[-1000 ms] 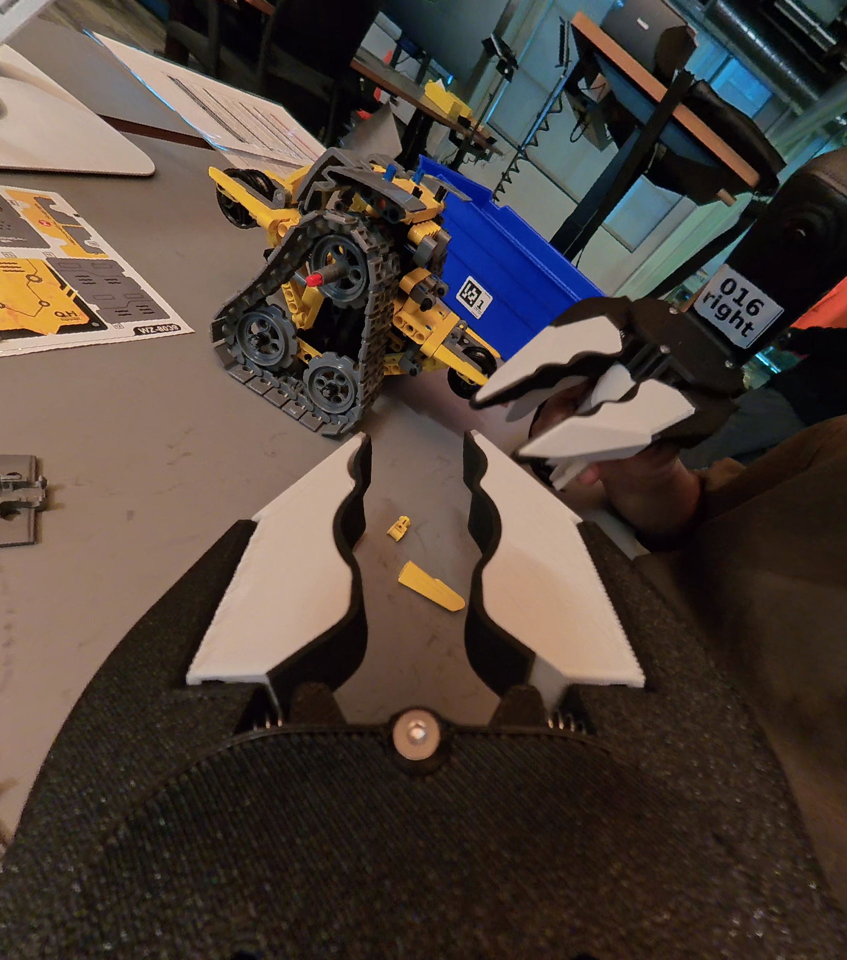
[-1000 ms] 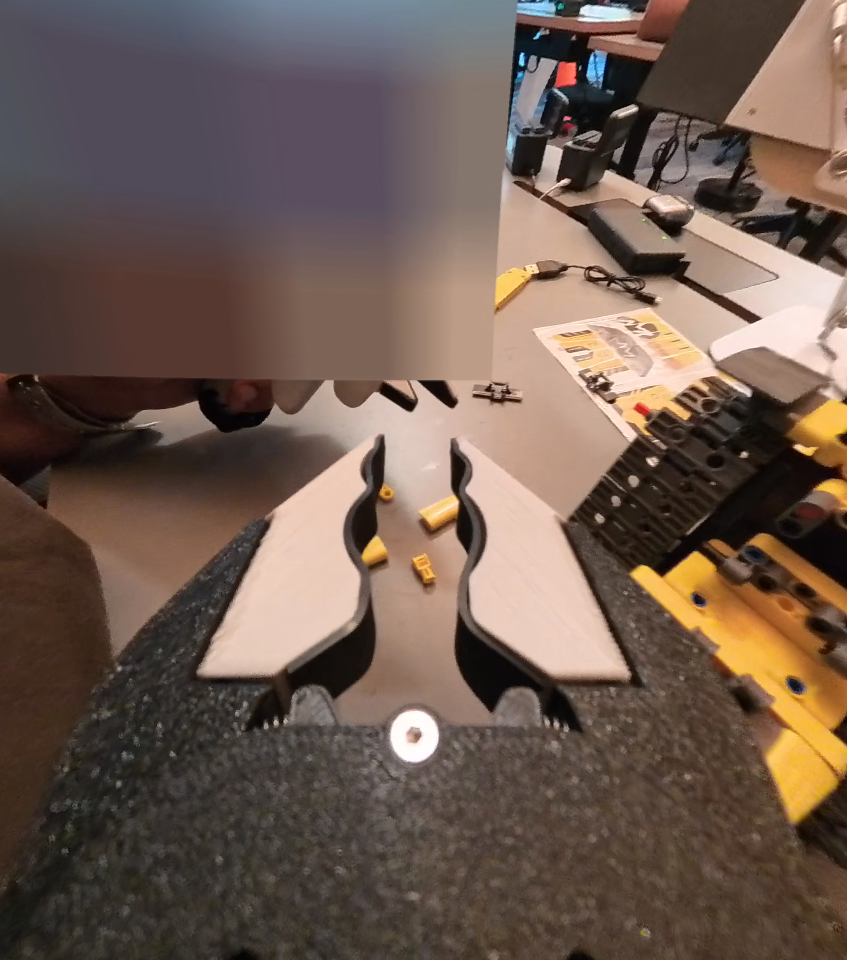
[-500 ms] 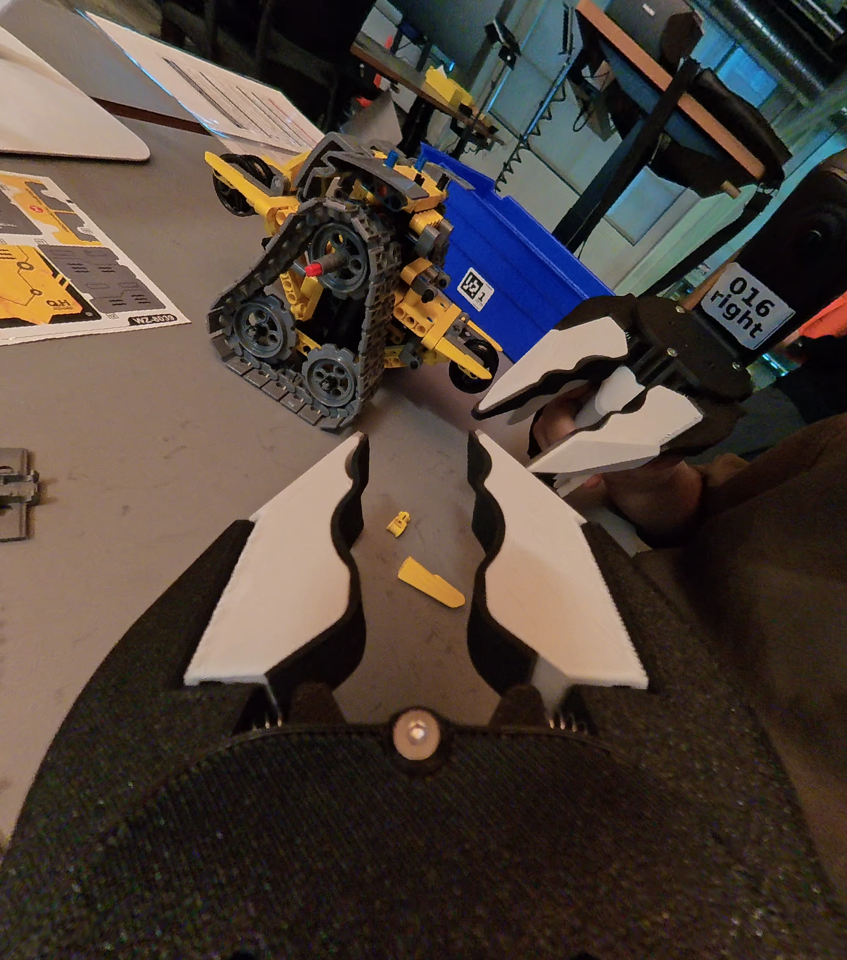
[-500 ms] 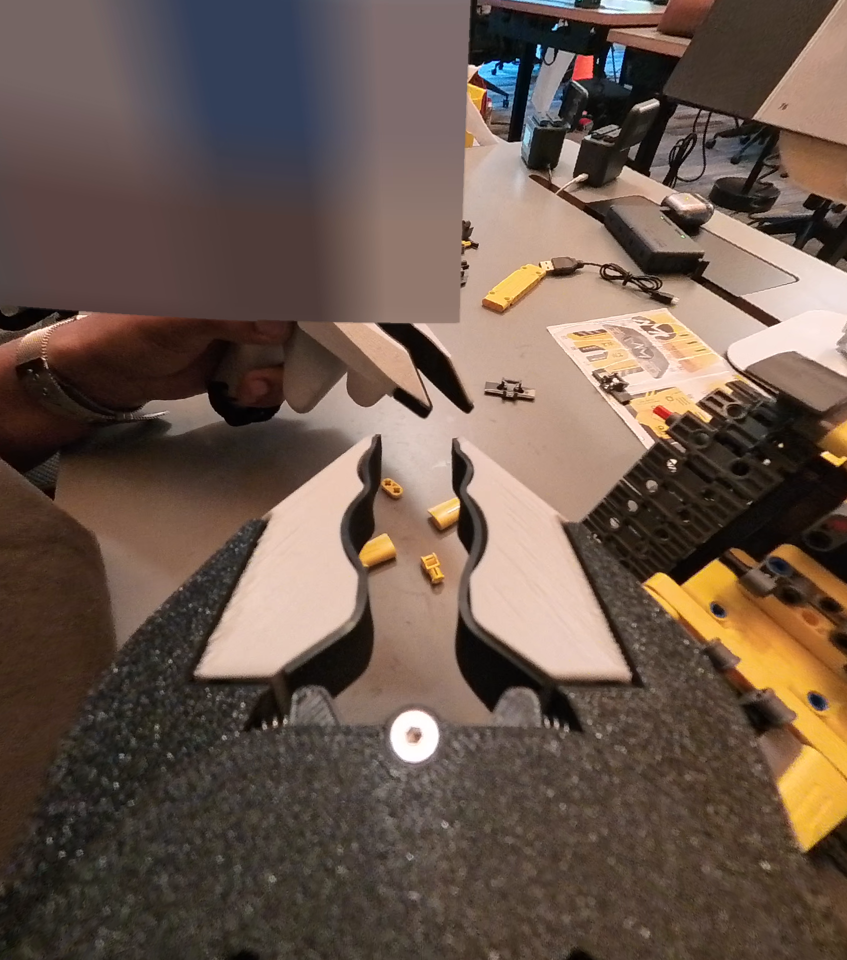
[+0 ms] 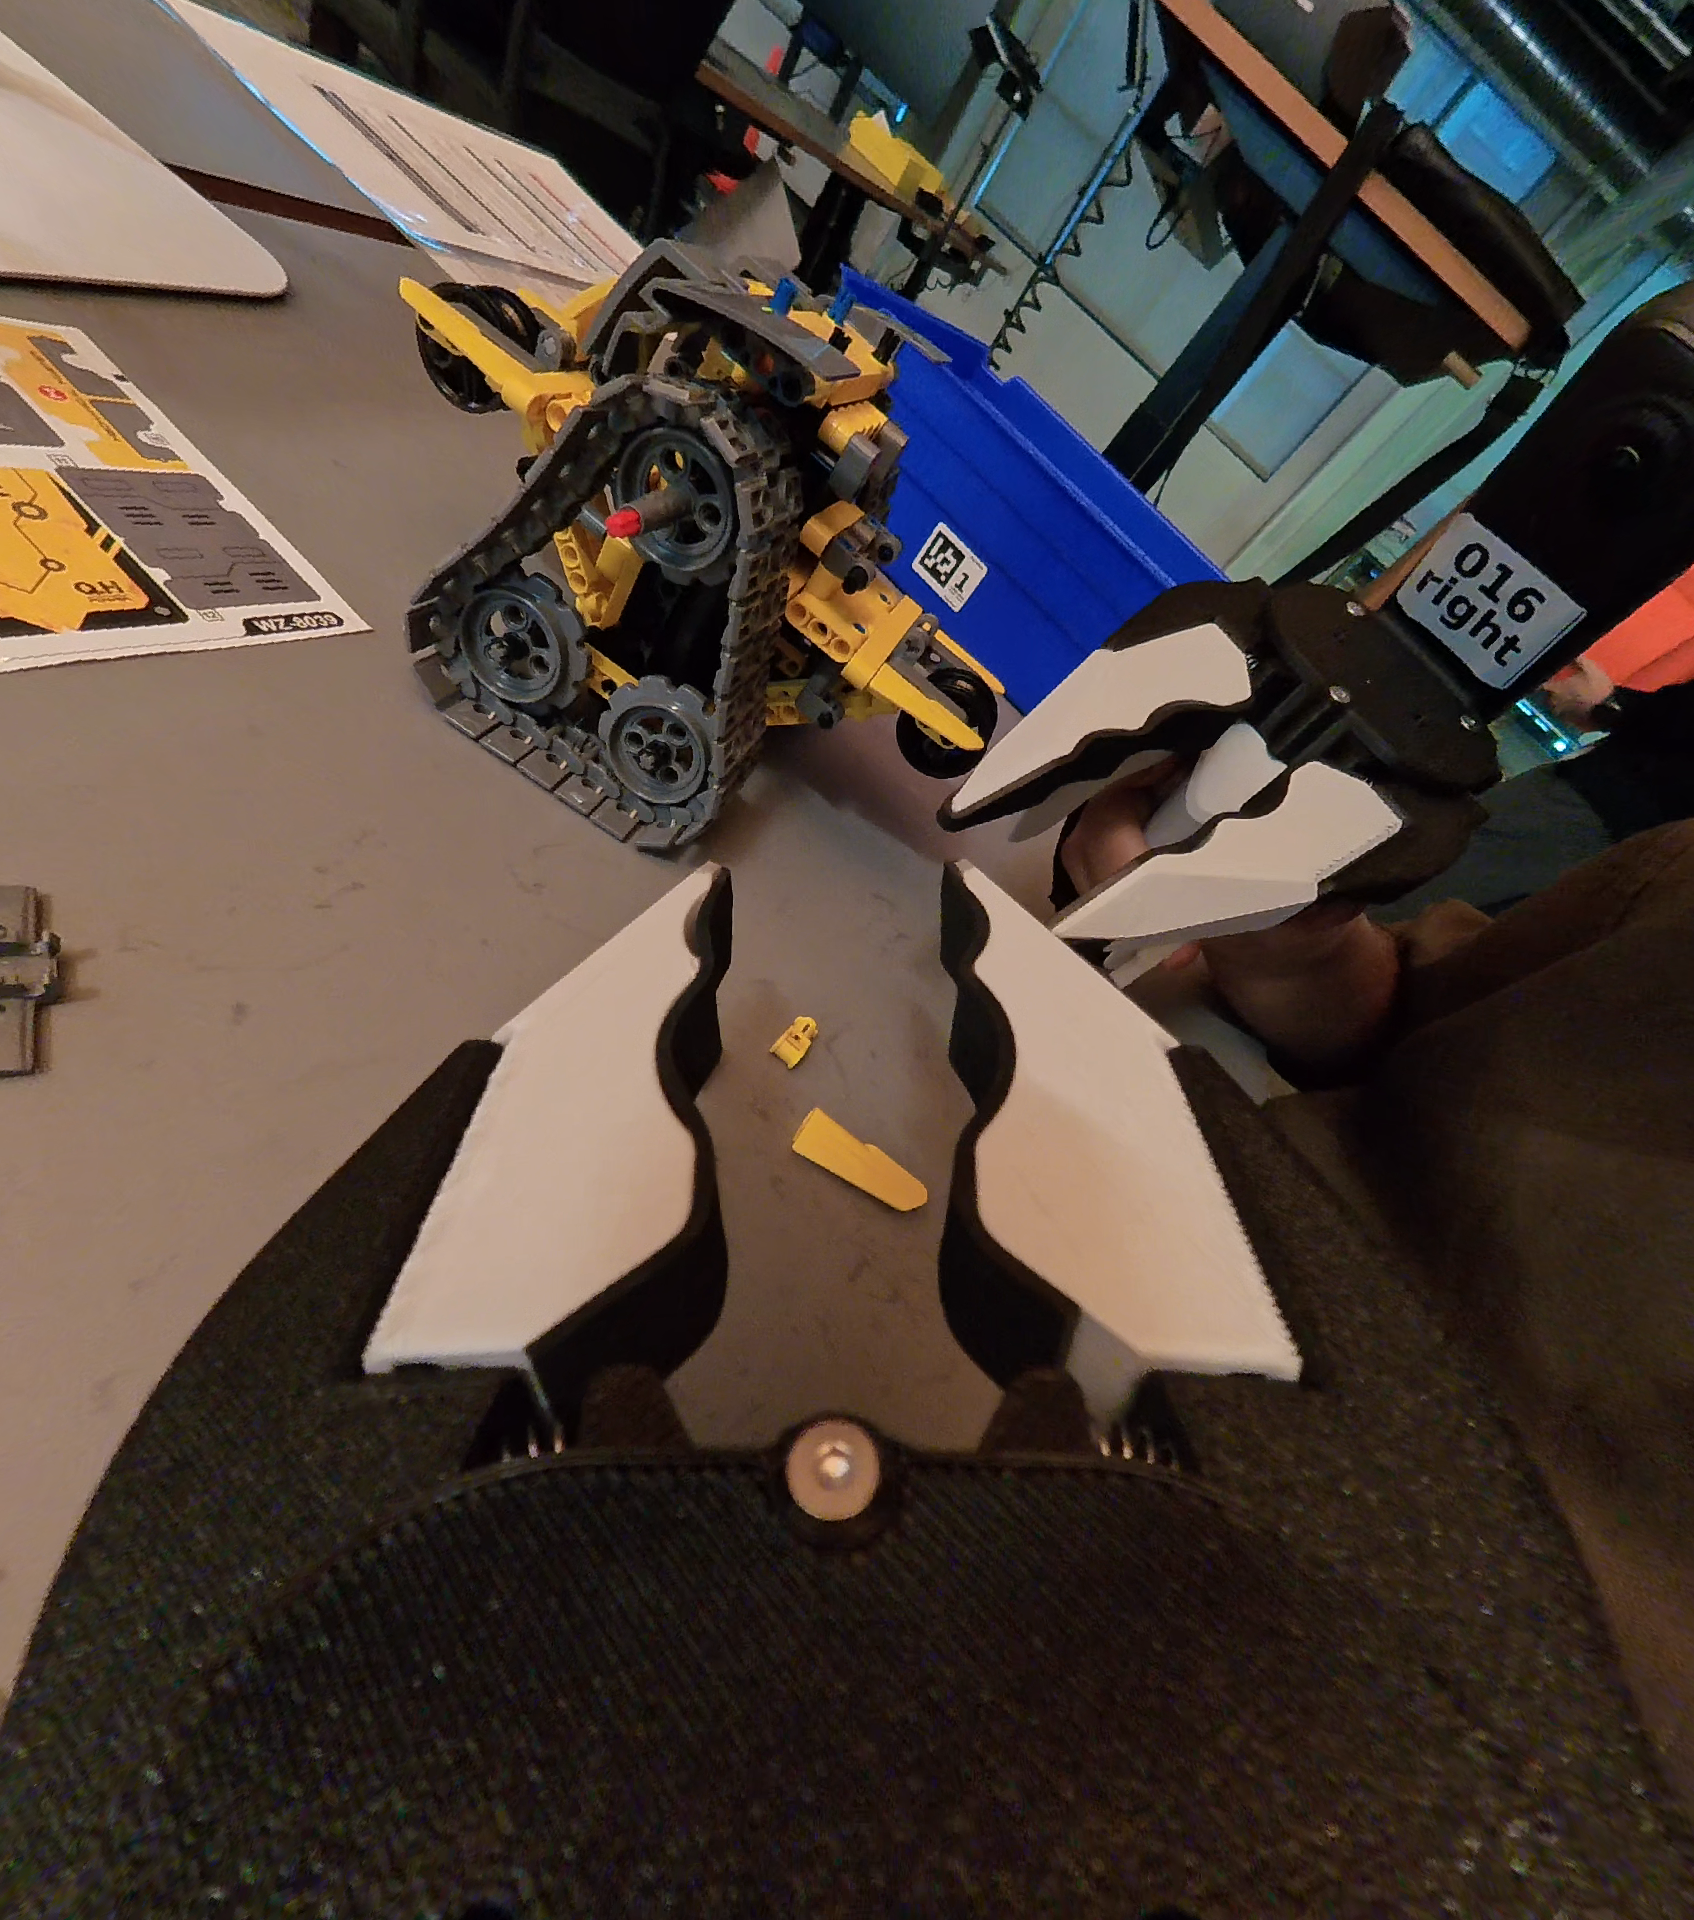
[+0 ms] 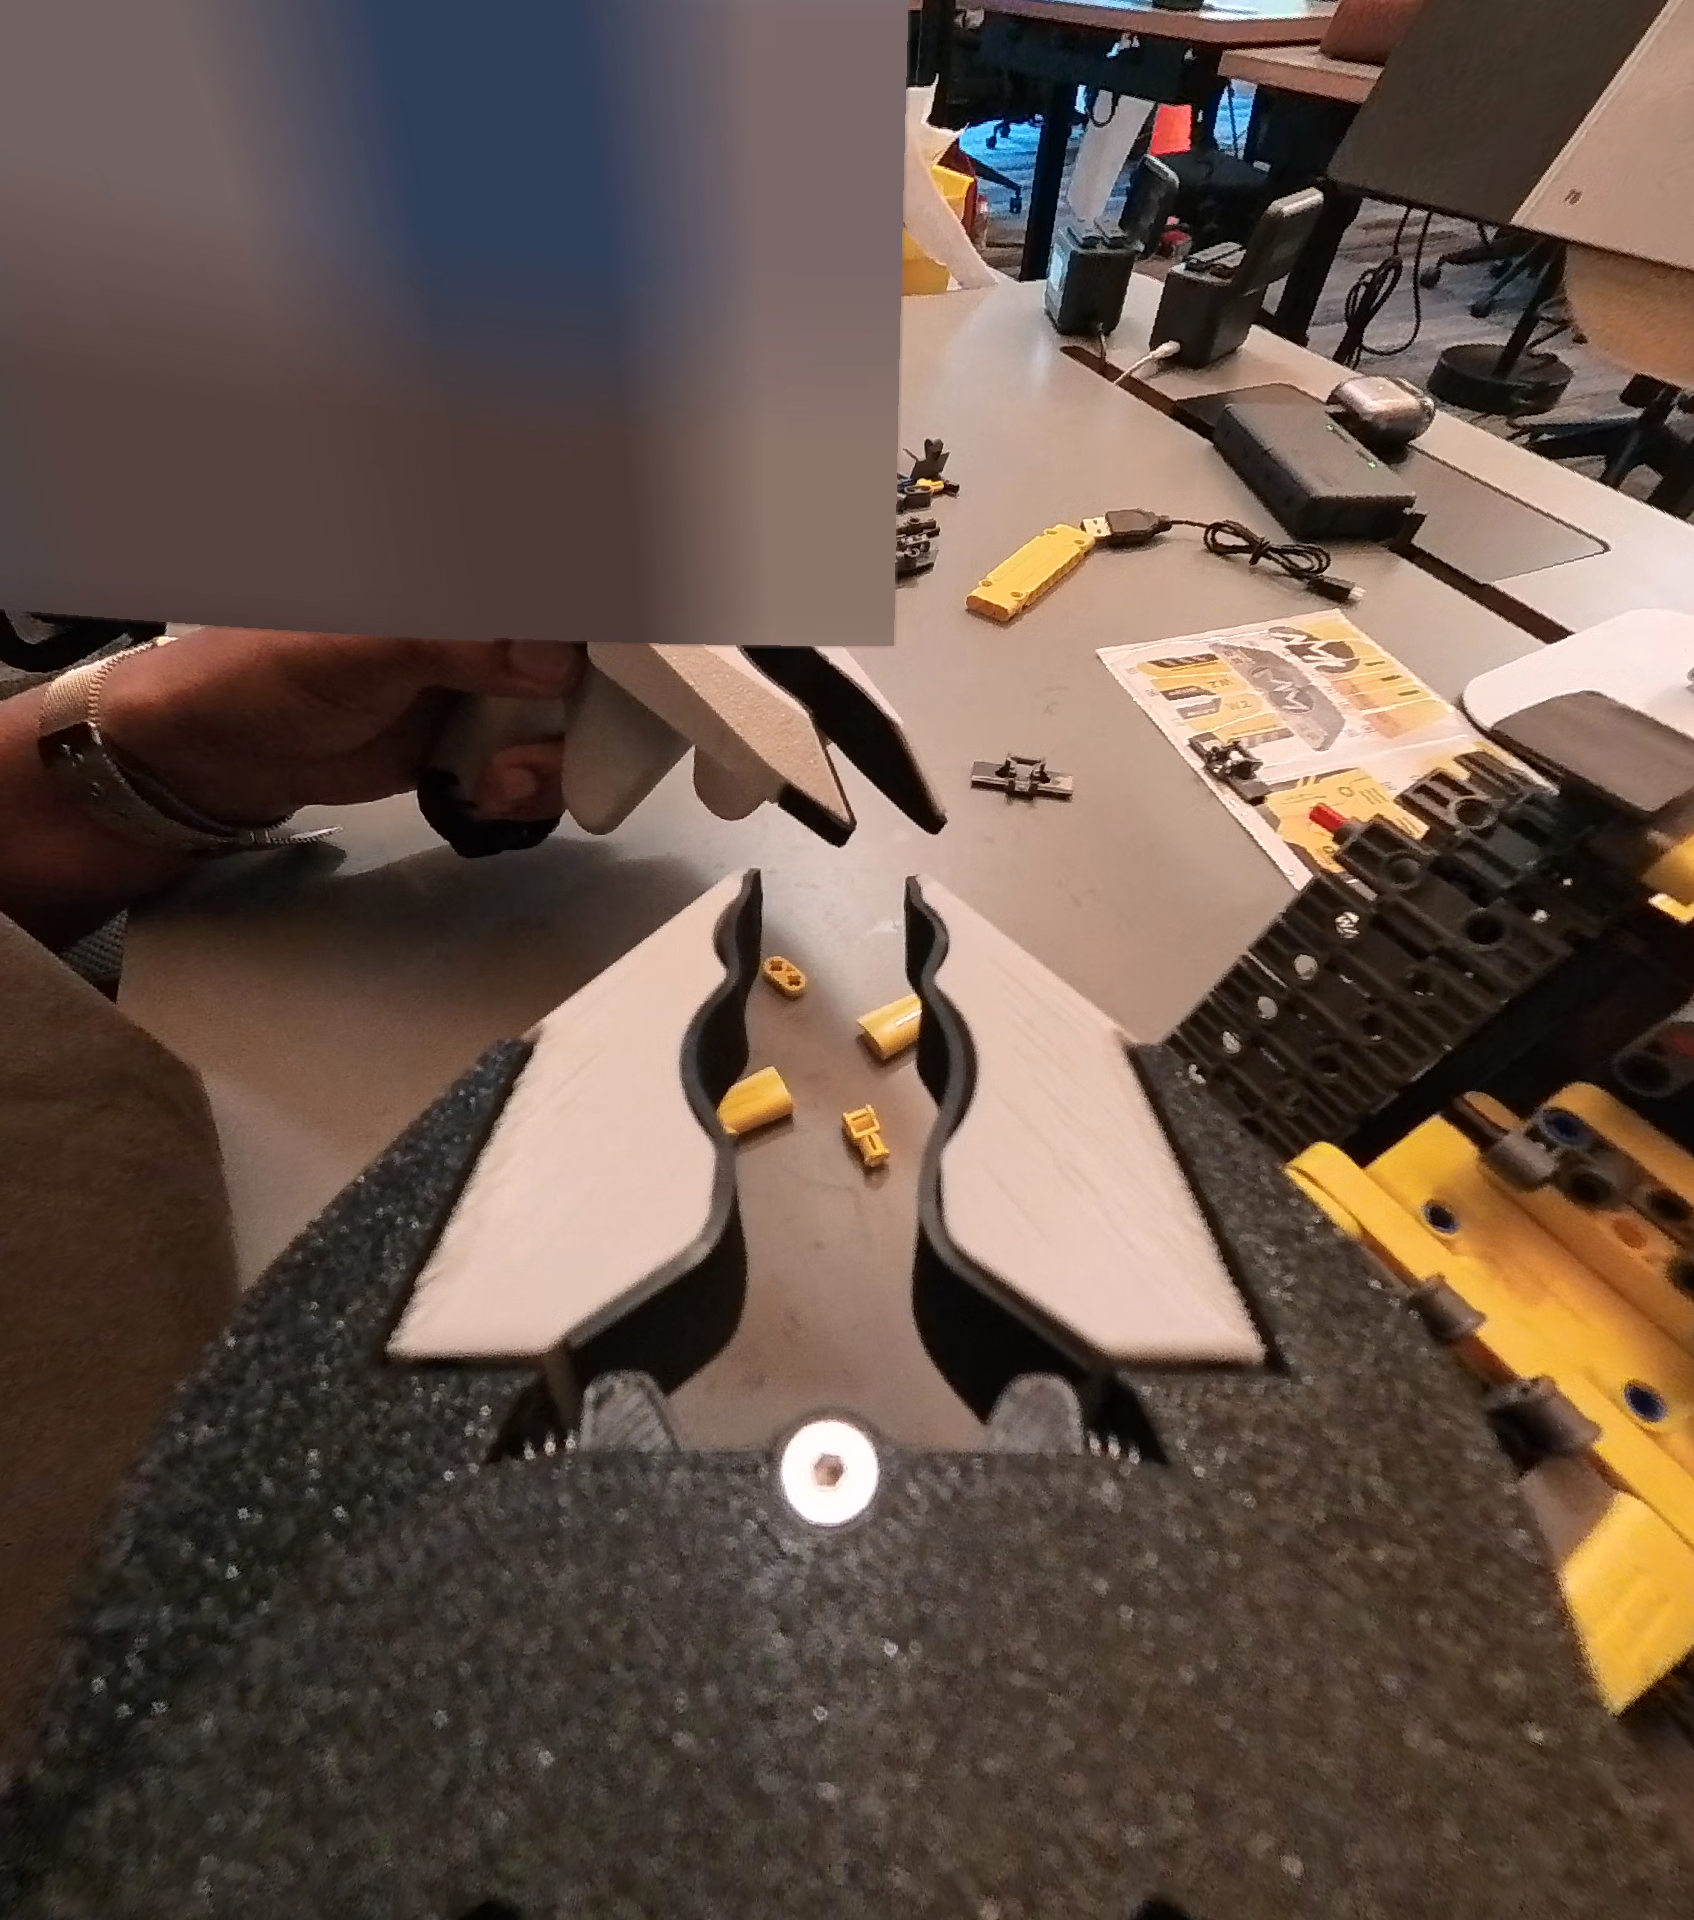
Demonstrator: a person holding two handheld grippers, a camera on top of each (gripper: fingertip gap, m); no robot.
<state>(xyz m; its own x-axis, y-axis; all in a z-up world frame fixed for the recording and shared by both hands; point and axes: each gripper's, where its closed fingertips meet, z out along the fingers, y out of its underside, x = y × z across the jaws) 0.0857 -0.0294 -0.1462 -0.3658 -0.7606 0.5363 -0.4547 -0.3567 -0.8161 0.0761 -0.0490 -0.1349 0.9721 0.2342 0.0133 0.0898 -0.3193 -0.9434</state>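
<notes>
Hovering over the grey table (image 5: 199, 935), left gripper (image 5: 830, 883) and right gripper (image 6: 827, 894) both gape empty around yellow bits (image 6: 755, 1101); tracked model (image 5: 635, 582) crowds the edge.

The left gripper (image 5: 830, 883) hangs over the grey table (image 5: 199, 894) with its jaws apart and nothing between them. Below its gap lie 2 small yellow pieces: a connector (image 5: 794, 1040) and a flat wedge (image 5: 858, 1160). The tracked yellow and grey brick vehicle (image 5: 677, 582) stands just beyond them. The right gripper (image 6: 827, 894), jaws also apart and empty, hovers beside the same vehicle (image 6: 1508, 1195), above 4 small yellow pieces (image 6: 758, 1099).
</notes>
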